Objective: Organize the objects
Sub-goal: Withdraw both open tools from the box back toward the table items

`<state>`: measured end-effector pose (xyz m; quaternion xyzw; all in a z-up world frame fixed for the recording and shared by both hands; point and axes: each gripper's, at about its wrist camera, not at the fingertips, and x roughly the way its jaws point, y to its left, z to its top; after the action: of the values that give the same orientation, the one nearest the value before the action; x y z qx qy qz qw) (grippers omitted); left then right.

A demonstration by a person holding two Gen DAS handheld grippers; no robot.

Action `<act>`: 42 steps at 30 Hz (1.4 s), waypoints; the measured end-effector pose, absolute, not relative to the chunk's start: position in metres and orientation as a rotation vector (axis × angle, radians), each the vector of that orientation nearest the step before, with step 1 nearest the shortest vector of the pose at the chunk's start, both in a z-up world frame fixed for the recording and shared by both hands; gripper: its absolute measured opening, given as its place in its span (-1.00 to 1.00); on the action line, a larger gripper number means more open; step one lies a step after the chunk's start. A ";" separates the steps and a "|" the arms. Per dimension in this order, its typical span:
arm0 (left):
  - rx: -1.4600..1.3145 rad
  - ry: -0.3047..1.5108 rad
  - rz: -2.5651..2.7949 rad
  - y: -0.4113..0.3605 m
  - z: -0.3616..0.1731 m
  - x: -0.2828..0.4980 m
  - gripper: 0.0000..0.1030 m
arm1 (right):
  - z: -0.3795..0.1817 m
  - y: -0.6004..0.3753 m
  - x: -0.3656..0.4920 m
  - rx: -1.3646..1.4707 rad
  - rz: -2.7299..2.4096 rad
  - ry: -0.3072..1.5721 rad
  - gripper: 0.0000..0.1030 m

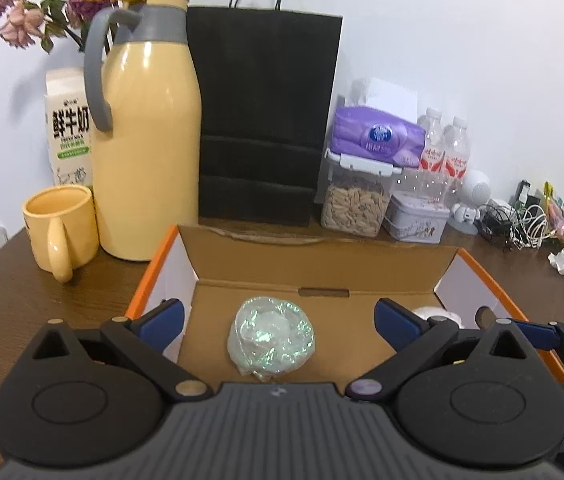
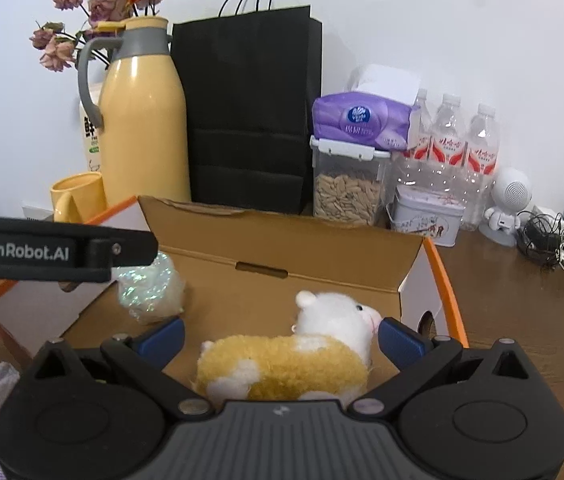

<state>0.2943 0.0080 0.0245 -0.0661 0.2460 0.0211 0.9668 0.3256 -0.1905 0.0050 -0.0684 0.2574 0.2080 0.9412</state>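
So we've got both tools hovering over the open brown cardboard box with orange edges, which sits on the dark wooden tabletop. Our left tool has its blue-padded jaws spread wide, and the crinkly iridescent plastic-wrapped bundle lies on the box floor between them, with clear gaps on both sides, so nothing is gripped. Same story on the right: the right tool is wide open too, and the fluffy yellow-and-white plush sheep lies on its side in the box between the pads; its pale snout comes right up by the right-hand pad, but we can't tell if it actually touches. From the right wrist view the bundle sits to the left of the sheep, a bit apart from it, toward the box's left wall. Behind the box, along the wall, stand a yellow ceramic mug, a tall yellow thermos jug with a grey handle, a black paper shopping bag and a clear plastic canister of seeds with a purple tissue pack on top.
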 end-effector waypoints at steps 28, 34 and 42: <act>-0.069 0.379 -0.002 0.028 0.058 0.130 1.00 | 0.045 -0.269 0.179 -0.138 0.402 0.375 1.00; -0.042 0.442 0.000 0.032 0.045 0.109 1.00 | 0.033 -0.275 0.146 -0.152 0.420 0.418 1.00; -0.050 0.510 -0.003 0.035 0.027 0.090 1.00 | 0.006 -0.272 0.123 -0.146 0.441 0.513 1.00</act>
<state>0.0895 0.0346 0.0267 -0.0249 0.2520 -0.0016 0.9674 0.1233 -0.2720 0.0059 -0.0713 0.2515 0.2159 0.9408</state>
